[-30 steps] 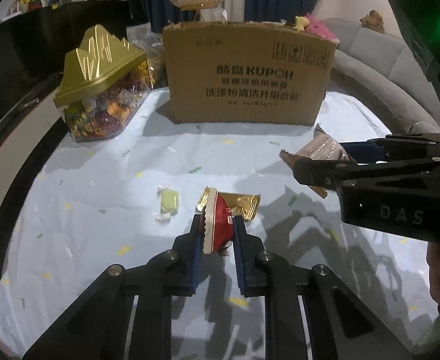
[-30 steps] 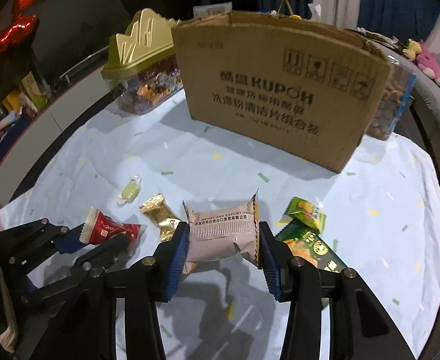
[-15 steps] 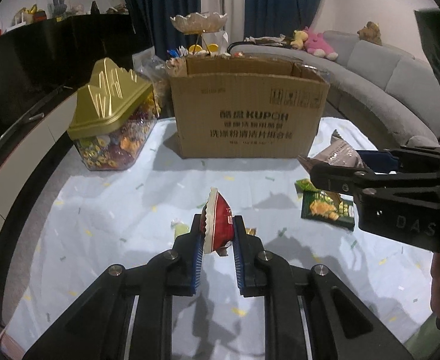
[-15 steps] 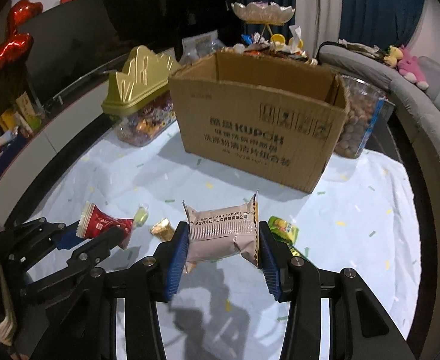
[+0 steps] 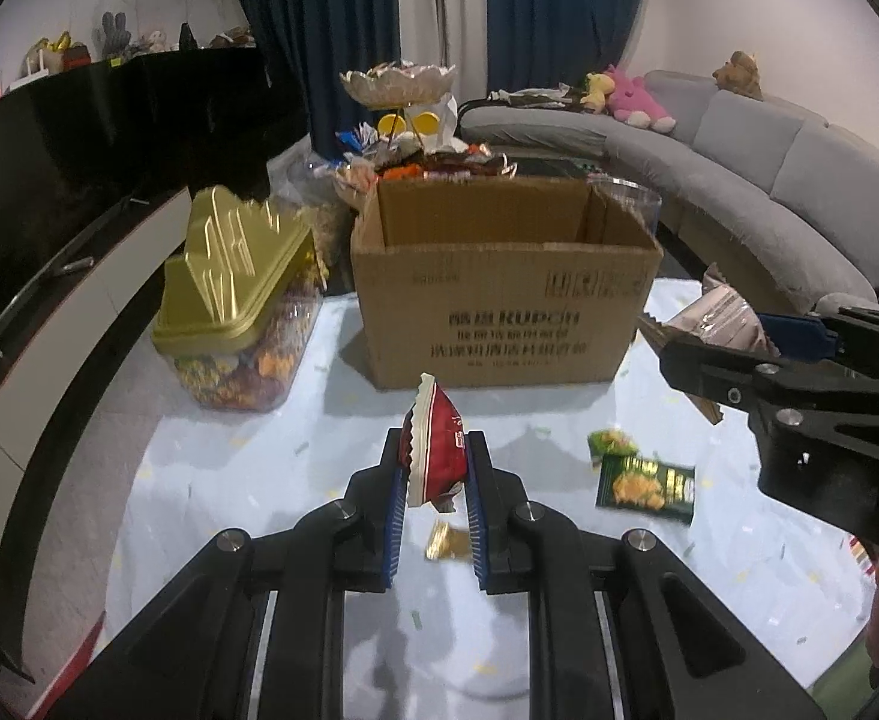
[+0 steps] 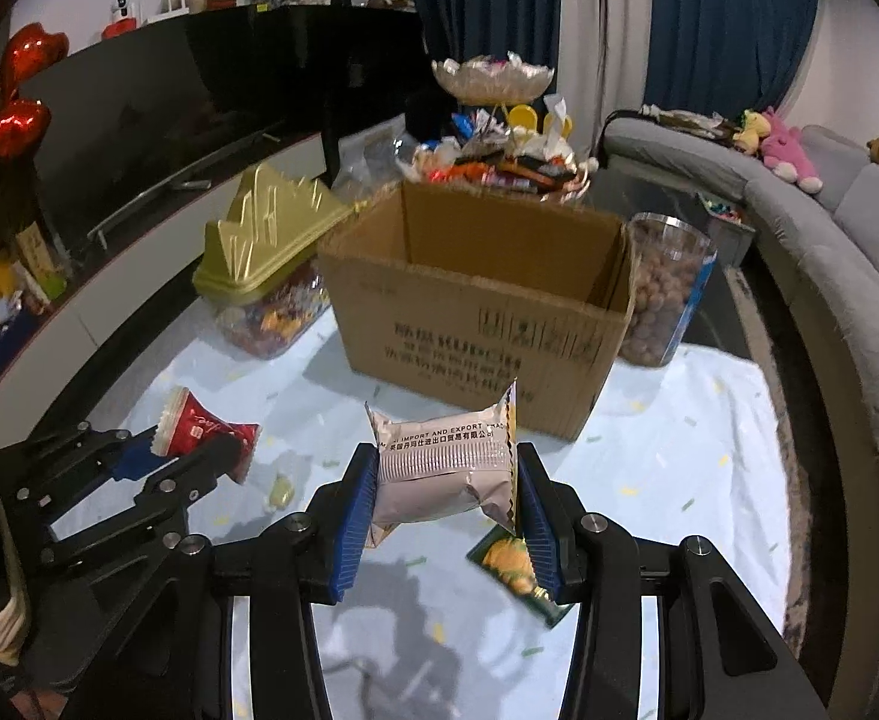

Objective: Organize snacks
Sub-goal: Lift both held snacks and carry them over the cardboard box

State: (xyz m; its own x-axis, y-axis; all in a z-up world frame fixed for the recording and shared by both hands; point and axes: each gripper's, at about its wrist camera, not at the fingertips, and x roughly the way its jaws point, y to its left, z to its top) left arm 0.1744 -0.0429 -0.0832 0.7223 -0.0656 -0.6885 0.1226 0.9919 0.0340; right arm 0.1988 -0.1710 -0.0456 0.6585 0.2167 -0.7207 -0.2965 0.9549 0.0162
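My left gripper (image 5: pixel 434 457) is shut on a red snack packet (image 5: pixel 433 450), held on edge above the table; in the right wrist view the same red packet (image 6: pixel 205 432) shows at the left. A beige wrapped snack (image 6: pixel 442 468) sits crosswise in my right gripper (image 6: pixel 446 483), which is shut on it; the beige snack (image 5: pixel 718 321) also shows at the right in the left wrist view. An open cardboard box (image 5: pixel 502 282) stands ahead of both grippers, its inside mostly hidden. Loose on the table lie a gold wrapper (image 5: pixel 446 540), green packets (image 5: pixel 643 483) and a pale candy (image 6: pixel 280 489).
A gold-lidded clear candy box (image 5: pixel 238 300) stands left of the cardboard box, a clear tub of nuts (image 6: pixel 667 294) to its right. Behind are a tiered dish with piled snacks (image 6: pixel 493 156), a dark cabinet at left and a grey sofa (image 5: pixel 799 180) at right.
Both grippers have risen with their snacks still held. The box's open top has come into sight, and the table items now lie farther below.
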